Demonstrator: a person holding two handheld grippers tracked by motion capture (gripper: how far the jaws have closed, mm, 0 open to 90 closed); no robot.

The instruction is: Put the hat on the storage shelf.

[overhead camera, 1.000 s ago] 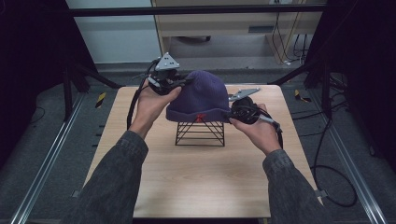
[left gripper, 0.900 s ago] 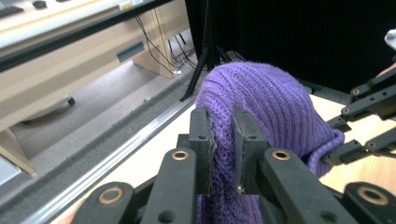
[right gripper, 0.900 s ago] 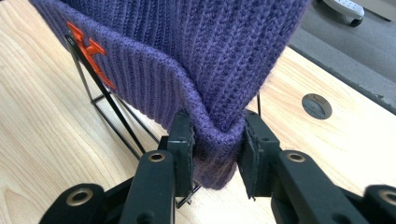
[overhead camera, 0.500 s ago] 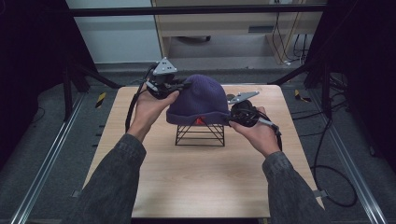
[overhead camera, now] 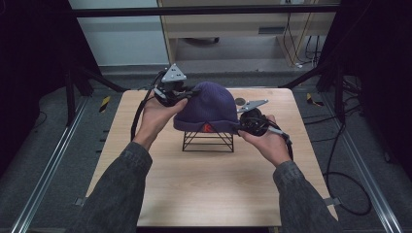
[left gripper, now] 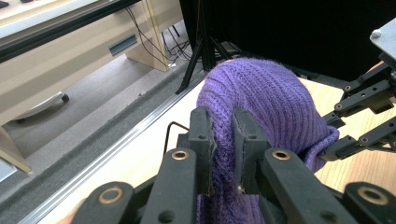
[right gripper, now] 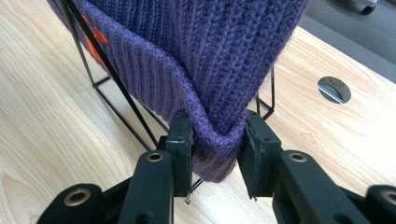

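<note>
Two tools [overhead camera: 192, 92] [overhead camera: 239, 127] on beanie [overhead camera: 209, 107] edges

Hat [overhead camera: 210, 108]: purple ribbed knit, soft, matt. Stand [overhead camera: 208, 141]: thin black wire, slight sheen. Table [overhead camera: 204, 189]: light wood grain, smooth, matt. Gripper jaws: matt black plastic with brass-coloured rivets. Sleeves [overhead camera: 116, 194]: dark denim-like cloth.

My light wooden table [overhead camera: 194, 194] carries a black wire-frame stand [overhead camera: 208, 141] near its middle (feet flat on the boards); behind and right of that stand sits a round metal grommet [overhead camera: 240, 101].
</note>
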